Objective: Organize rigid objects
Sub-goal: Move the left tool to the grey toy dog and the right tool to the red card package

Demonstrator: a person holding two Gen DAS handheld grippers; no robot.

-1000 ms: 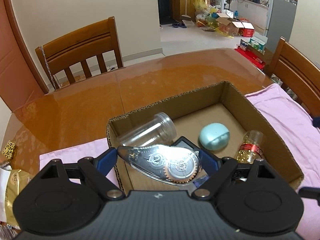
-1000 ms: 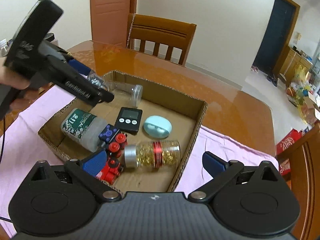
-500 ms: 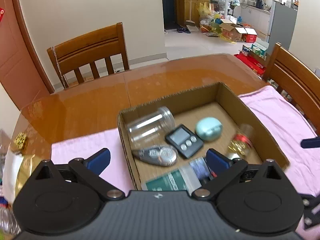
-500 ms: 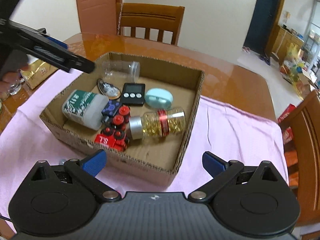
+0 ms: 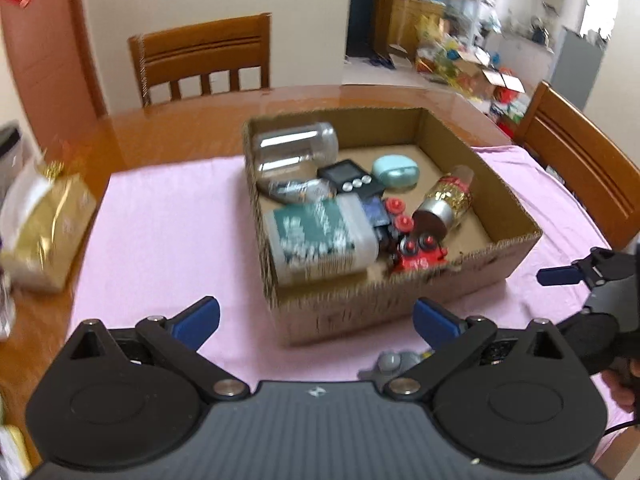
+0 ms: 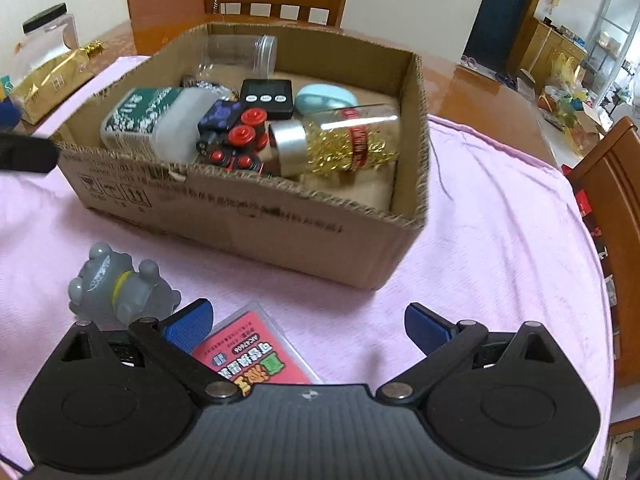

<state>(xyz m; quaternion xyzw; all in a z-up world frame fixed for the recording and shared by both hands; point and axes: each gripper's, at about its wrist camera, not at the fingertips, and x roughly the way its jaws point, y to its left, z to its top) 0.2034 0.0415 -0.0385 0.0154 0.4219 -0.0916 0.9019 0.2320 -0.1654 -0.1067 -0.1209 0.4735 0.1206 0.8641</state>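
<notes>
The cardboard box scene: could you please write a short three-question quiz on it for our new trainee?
1. True or false: the grey figurine lies inside the cardboard box.
2. Which lies nearest the right gripper? A) mint case B) red card pack C) black timer
3. Fill in: the jar of gold beads lies on its ___ in the box.

Key:
1. False; it lies on the pink cloth, outside the box.
2. B.
3. Side. Both the right gripper and the left gripper have open, empty jaws.
</notes>
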